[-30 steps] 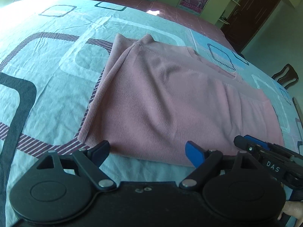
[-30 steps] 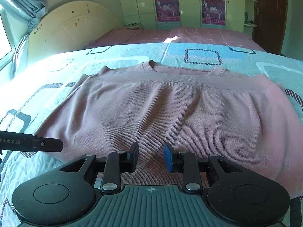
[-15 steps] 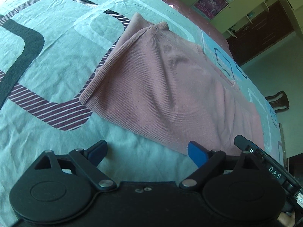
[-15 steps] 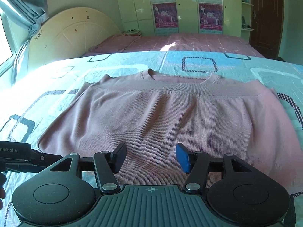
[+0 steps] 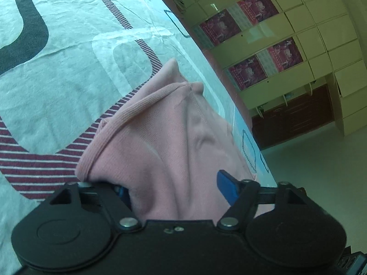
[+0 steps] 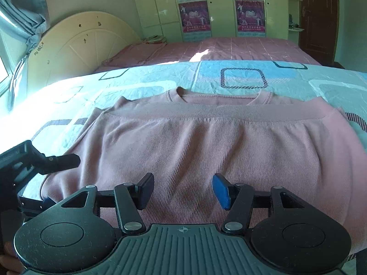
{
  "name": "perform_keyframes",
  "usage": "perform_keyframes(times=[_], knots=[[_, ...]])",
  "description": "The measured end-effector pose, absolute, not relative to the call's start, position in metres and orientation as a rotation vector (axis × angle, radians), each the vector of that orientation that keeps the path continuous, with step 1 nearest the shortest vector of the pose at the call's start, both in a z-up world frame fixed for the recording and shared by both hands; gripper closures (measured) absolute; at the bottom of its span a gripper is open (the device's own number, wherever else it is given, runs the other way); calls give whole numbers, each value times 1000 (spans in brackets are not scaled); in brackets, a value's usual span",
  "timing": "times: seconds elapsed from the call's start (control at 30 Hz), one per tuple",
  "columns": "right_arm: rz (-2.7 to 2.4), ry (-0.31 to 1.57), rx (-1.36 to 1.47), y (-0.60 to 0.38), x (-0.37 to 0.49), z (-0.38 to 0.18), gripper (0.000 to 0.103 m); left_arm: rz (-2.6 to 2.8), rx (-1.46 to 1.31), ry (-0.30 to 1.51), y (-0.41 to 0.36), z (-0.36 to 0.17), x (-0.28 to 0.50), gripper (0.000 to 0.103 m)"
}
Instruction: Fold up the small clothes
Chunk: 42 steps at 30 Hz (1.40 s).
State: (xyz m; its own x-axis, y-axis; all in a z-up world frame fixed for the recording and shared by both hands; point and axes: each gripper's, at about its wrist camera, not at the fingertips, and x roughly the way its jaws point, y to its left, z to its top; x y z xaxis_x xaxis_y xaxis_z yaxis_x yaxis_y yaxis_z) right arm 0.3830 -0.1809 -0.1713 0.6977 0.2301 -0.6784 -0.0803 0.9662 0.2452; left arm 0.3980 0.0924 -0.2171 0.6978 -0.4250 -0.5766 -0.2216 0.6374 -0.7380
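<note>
A pink knit sweater lies folded in half on the patterned bed sheet, its hem band across the far side over the neckline. My left gripper is tilted at the sweater's near left corner. Its jaws are closing with the fabric between them. The cloth drapes over and hides most of the left finger, and the blue right pad rests on top. In the right wrist view one of its fingers reaches in from the left. My right gripper hovers open over the sweater's near edge, gripping nothing.
The sheet spreads wide to the left of the sweater. Behind it is a second bed with a pink cover, a cream headboard, wardrobes with posters and a dark door. A hand shows at the lower left.
My left gripper rolled, dropped onto the sweater's left corner and narrowed its jaws around the fabric, which now bulges up. My right gripper's jaws widened and then stayed so.
</note>
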Motion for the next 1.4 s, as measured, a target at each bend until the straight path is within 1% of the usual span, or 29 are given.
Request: perform_keyframes(times=[0.03, 0.07, 0.13, 0.2, 0.23, 0.3, 0.37, 0.4, 0.47, 0.57, 0.63, 0.67, 0.73, 0.77, 0.9, 0.97, 1.13, 1.2, 1.3, 1.33, 1.4], knots=[[163, 779, 197, -181, 386, -172, 46, -111, -912, 812, 96, -220, 403, 60], [152, 784, 191, -180, 389, -174, 46, -97, -930, 807, 98, -223, 406, 70], [115, 805, 178, -180, 393, -184, 46, -82, -962, 800, 103, -229, 410, 79], [109, 858, 146, -178, 396, -199, 46, -83, -954, 796, 102, -229, 412, 81], [112, 849, 138, -178, 395, -201, 46, -84, -948, 796, 102, -229, 412, 82], [117, 830, 169, -183, 393, -192, 46, -86, -940, 795, 103, -227, 412, 83], [87, 768, 167, -187, 386, -183, 46, -86, -942, 792, 104, -226, 410, 84], [57, 767, 131, -186, 385, -185, 46, -85, -940, 792, 103, -226, 410, 85], [62, 861, 78, -184, 389, -201, 46, -84, -933, 786, 102, -224, 407, 85], [77, 848, 99, -188, 388, -198, 46, -85, -911, 772, 100, -219, 405, 87], [76, 801, 129, -193, 385, -191, 46, -84, -902, 766, 98, -217, 404, 87], [69, 797, 122, -194, 384, -193, 46, -81, -894, 762, 97, -215, 404, 87], [103, 846, 68, -190, 388, -207, 46, -74, -875, 752, 94, -211, 403, 87], [122, 833, 34, -189, 387, -205, 46, -73, -862, 741, 91, -207, 401, 88], [182, 805, 186, -213, 391, -193, 46, -80, -748, 689, 73, -183, 400, 89], [188, 790, 206, -222, 389, -189, 46, -94, -694, 667, 60, -168, 401, 89], [195, 766, 315, -258, 384, -181, 46, -199, -537, 594, 6, -127, 405, 89], [177, 755, 334, -276, 380, -177, 46, -275, -469, 577, -28, -113, 406, 89], [140, 737, 378, -309, 371, -171, 46, -384, -392, 571, -78, -104, 403, 89], [124, 731, 391, -321, 367, -170, 46, -427, -373, 575, -96, -104, 401, 91], [84, 717, 420, -347, 356, -167, 46, -512, -314, 597, -137, -109, 394, 91]])
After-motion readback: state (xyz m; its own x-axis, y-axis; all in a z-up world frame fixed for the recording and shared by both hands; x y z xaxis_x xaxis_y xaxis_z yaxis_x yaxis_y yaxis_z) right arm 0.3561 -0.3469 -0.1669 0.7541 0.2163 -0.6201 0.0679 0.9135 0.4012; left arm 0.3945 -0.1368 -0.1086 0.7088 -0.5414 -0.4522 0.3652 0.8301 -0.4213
